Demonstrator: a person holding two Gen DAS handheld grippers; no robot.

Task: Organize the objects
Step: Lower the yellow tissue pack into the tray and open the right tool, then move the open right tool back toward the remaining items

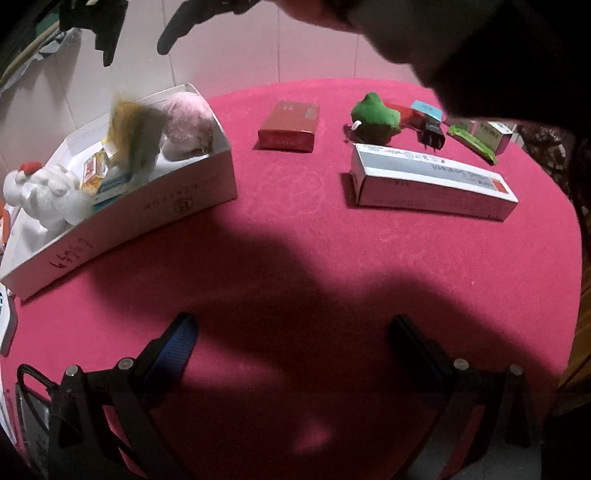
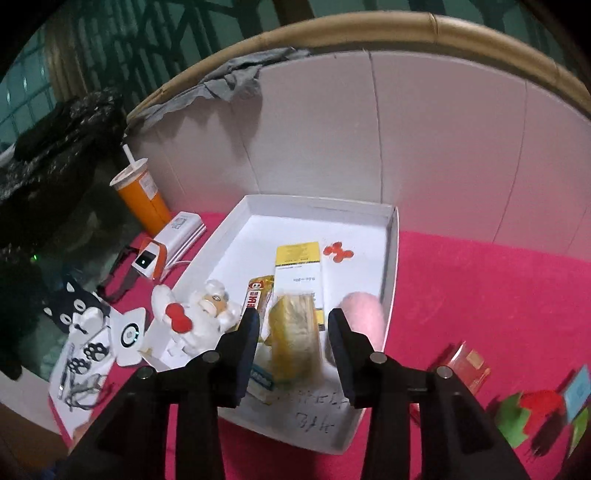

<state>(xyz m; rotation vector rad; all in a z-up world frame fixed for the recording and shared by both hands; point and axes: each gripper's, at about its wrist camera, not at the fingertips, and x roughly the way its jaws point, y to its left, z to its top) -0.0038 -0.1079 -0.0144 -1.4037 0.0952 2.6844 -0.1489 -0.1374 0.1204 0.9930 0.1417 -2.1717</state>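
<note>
Left gripper [image 1: 291, 328] angled steeply downward, fingers spread wide, nothing between them. Right gripper [image 2: 293, 325] also tilted down, fingers [image 2: 341, 328] parted by a narrow gap and gripping nothing, pads clear of anything. In the left wrist view the right gripper's dark fingers show up high and far ahead, a dark sleeve [image 1: 498, 55] to the right of them.

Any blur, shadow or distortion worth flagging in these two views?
Left wrist: a broad shadow darkens the near red tablecloth; the yellow packet in the white box is motion-blurred. Right wrist: fisheye bends the bamboo rim; right-edge items smear.
</note>
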